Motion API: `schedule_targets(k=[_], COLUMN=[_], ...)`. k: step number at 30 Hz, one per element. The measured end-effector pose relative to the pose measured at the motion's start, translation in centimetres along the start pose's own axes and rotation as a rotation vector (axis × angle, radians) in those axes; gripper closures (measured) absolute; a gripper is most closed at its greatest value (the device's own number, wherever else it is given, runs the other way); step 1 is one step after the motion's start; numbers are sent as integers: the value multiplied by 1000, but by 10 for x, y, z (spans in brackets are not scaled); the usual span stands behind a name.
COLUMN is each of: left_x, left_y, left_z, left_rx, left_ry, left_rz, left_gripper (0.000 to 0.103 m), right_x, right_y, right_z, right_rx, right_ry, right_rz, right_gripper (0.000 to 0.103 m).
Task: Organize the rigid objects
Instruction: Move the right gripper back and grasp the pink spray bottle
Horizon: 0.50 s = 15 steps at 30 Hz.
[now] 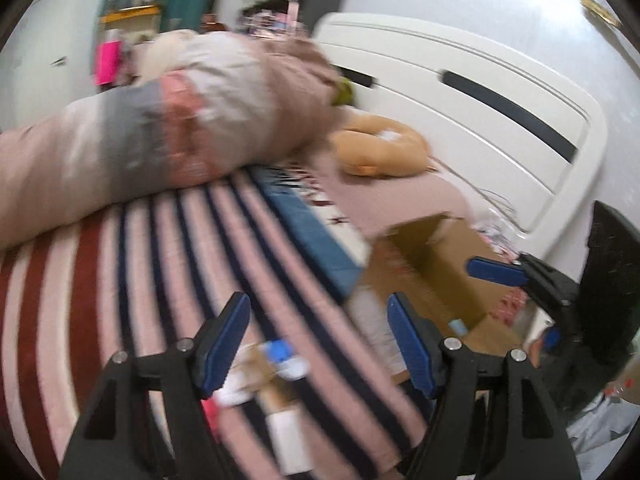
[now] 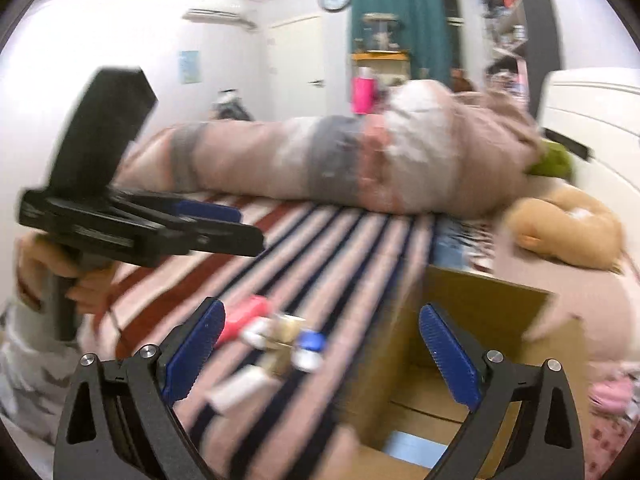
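Observation:
Both views are motion-blurred. Several small rigid objects lie on a striped blanket: a blue-and-white item, a pink one, a white one and a tan one. An open cardboard box stands to their right; a light blue item lies inside. My left gripper is open and empty above the small objects; it also shows in the right wrist view. My right gripper is open and empty, straddling the box's left wall; it shows in the left wrist view.
A rolled pink-grey duvet lies across the bed behind the objects. A tan plush toy and a green item sit at the back right by the white headboard. A blue book lies next to the box.

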State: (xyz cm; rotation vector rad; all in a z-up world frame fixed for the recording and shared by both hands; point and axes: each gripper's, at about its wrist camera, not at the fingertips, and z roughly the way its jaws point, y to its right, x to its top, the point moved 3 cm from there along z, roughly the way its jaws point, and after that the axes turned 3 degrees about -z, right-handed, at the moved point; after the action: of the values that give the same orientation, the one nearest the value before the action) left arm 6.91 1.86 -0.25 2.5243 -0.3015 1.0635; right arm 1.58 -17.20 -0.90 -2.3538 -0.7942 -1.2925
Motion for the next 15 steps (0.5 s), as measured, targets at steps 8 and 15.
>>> schedule_targets(k=[8,15], left_x=[-60,-102], left_y=[-99,-149], left_z=[-5,15], left_rx=[127,110], left_ry=[-17,-68], left_rz=[-113,-225], left_gripper=[31,31], right_x=[-15,-51], right_y=[-63,-89], right_z=[83,171], right_rx=[126,307], right_ry=[-152,-339], right_rz=[32,175], right_gripper=[16,41])
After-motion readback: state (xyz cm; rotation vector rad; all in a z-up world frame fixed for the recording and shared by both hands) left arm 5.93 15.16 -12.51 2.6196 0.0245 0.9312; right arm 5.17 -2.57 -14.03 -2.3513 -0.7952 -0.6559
